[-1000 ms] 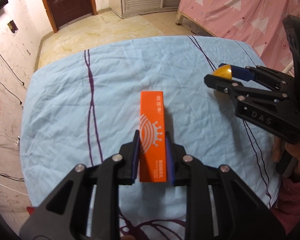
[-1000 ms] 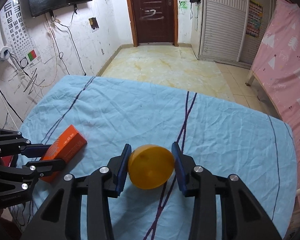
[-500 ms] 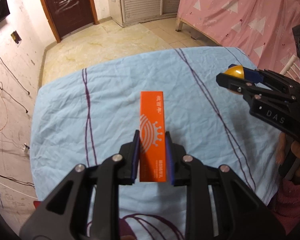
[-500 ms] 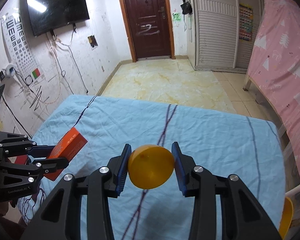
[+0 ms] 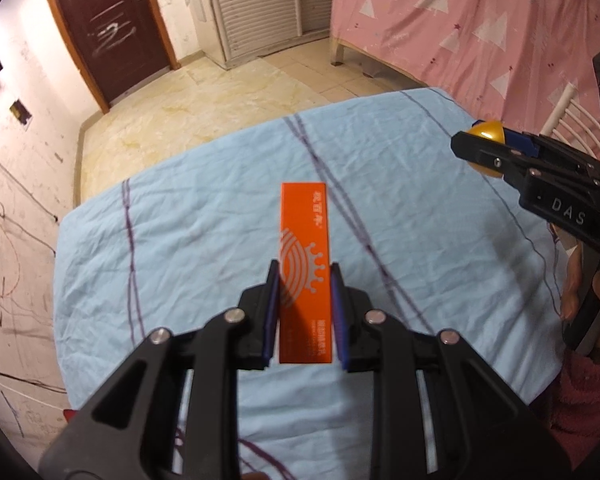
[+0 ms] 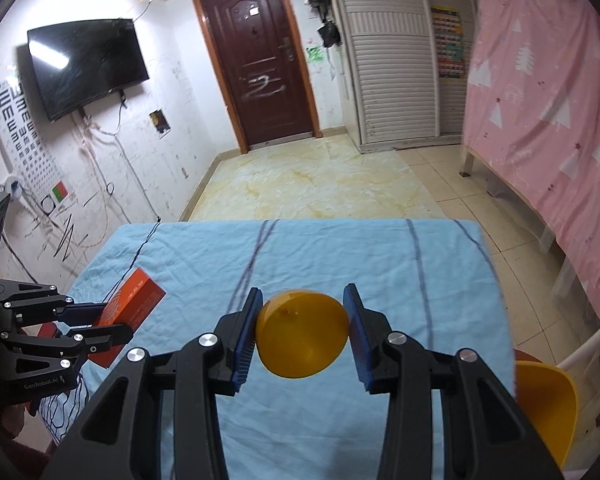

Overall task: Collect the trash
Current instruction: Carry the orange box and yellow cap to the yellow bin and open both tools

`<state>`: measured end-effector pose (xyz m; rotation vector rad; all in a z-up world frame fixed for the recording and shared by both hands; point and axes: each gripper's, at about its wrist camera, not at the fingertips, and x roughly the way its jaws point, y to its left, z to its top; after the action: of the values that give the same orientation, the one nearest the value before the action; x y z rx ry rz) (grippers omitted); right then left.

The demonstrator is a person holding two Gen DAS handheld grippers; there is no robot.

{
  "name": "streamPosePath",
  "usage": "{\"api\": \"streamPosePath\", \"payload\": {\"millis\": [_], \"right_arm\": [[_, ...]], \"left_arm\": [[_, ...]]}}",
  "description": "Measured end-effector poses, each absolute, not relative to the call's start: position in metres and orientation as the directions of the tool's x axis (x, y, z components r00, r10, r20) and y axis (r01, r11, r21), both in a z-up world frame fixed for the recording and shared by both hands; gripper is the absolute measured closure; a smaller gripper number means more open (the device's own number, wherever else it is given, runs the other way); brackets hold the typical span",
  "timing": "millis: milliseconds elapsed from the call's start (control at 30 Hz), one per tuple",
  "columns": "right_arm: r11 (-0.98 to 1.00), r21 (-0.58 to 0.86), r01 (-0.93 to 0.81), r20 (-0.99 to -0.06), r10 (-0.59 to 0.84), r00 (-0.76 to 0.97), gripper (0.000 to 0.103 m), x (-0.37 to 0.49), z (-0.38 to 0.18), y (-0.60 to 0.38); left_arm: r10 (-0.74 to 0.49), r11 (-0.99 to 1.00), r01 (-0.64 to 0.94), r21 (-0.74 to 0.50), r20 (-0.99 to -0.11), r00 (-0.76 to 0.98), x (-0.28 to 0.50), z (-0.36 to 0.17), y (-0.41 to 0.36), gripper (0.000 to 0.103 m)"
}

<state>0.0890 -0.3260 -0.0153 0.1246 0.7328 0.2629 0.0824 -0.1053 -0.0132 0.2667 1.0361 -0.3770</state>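
My left gripper (image 5: 305, 312) is shut on a long orange box (image 5: 305, 248) with white print and holds it above the light blue cloth of the table (image 5: 188, 240). The box also shows in the right wrist view (image 6: 134, 304), held by the left gripper (image 6: 96, 324) at the left edge. My right gripper (image 6: 302, 334) is shut on a round yellow lid-like piece (image 6: 302, 338) above the cloth. In the left wrist view the right gripper (image 5: 488, 148) is at the far right with the yellow piece (image 5: 487, 132) in its tips.
A yellow bin (image 6: 548, 408) stands at the table's right edge, low in the right wrist view. A white chair back (image 5: 572, 116) and a pink curtained bed (image 6: 540, 100) are to the right. Tiled floor and a brown door (image 6: 260, 60) lie beyond the table.
Both grippers have risen and tilted up with their objects still held, so more of the room shows. The yellow bin has come into the right wrist view.
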Motion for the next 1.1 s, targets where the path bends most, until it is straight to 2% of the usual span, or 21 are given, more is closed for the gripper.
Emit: {"api": "streamPosePath", "payload": {"millis": [367, 667, 1100], "right_arm": [[0.968, 0.234, -0.092, -0.603, 0.219, 0.767, 0.068, 0.053, -0.01, -0.4], [0.966, 0.257, 0.031, -0.607, 0.136, 0.783, 0.068, 0.019, -0.025, -0.468], [0.927, 0.327, 0.186, -0.592, 0.047, 0.805, 0.068, -0.021, -0.047, -0.55]], "left_arm": [[-0.195, 0.852, 0.516, 0.083, -0.866, 0.46, 0.071, -0.009, -0.172, 0.081], [-0.231, 0.797, 0.596, 0.095, -0.865, 0.446, 0.059, -0.011, -0.233, 0.081], [-0.328, 0.717, 0.697, 0.027, -0.869, 0.37, 0.041, -0.014, -0.33, 0.081]]}}
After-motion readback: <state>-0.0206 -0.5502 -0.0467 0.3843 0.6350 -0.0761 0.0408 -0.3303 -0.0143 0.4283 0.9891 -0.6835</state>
